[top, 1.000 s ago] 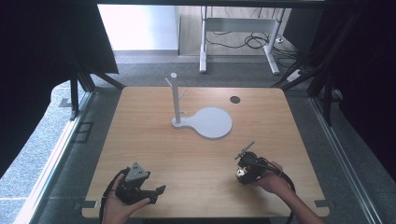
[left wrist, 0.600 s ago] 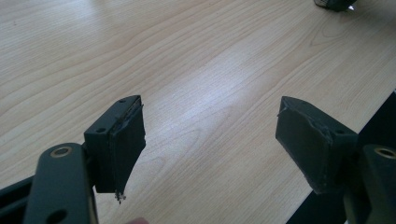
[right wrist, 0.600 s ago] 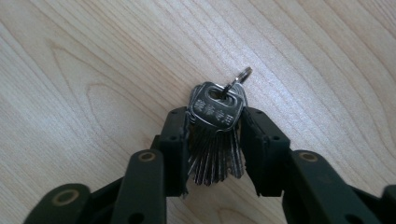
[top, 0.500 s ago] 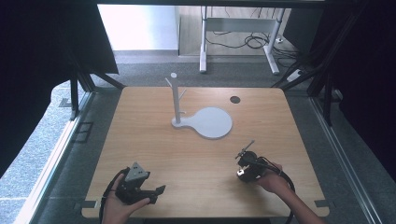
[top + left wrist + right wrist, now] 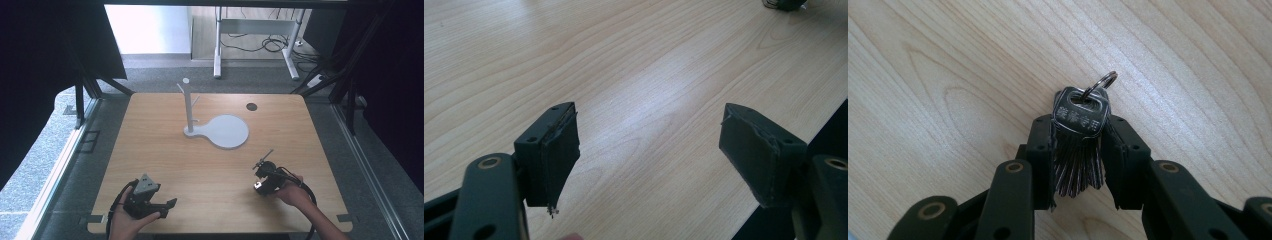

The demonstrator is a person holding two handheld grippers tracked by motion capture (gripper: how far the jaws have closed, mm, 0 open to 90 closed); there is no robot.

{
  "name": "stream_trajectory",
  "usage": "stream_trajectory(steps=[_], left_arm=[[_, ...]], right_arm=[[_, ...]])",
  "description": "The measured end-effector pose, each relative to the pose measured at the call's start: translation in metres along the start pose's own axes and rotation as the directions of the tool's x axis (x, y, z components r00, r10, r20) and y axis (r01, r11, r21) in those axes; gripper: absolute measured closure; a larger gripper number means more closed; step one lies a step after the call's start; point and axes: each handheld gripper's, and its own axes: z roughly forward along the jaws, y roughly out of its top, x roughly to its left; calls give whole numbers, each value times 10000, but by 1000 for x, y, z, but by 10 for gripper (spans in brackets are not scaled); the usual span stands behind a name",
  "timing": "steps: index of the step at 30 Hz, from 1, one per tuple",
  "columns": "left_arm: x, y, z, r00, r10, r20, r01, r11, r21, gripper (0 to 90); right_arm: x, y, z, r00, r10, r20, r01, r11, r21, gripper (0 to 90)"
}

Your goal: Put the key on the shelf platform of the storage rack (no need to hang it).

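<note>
The right gripper (image 5: 1079, 150) has its two jaws closed on a bunch of keys (image 5: 1079, 145), the stacked blades pinched flat between the pads while the heads and a small key ring (image 5: 1100, 82) stick out past the jaw tips; held this way the ring is left free and forward of the jaws, which I judge to be the point of the grip, since a free ring is what could be slipped over a peg. In the high view that gripper (image 5: 263, 172) sits low over the near right part of the wooden table (image 5: 150, 150), with the keys pointing ahead of its jaws toward the white stand (image 5: 190, 107), an upright post with short side pegs rising from a round flat base (image 5: 227, 131); the stand is well apart from the jaws, farther up the table. The left gripper (image 5: 649, 150) has its jaws spread wide with nothing between them, only bare tabletop showing in the gap, and it rests near the table's front edge (image 5: 167, 205), seemingly kept idle and out of the way while the right one carries the keys
</note>
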Motion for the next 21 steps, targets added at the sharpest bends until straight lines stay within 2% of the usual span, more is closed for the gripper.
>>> stream_trajectory(steps=[21], left_arm=[[0,0,-1,10000,-3,-21,2,10000,-30,244]], right_arm=[[0,0,-8,9999,-110,-56,110,9999,-104,672]])
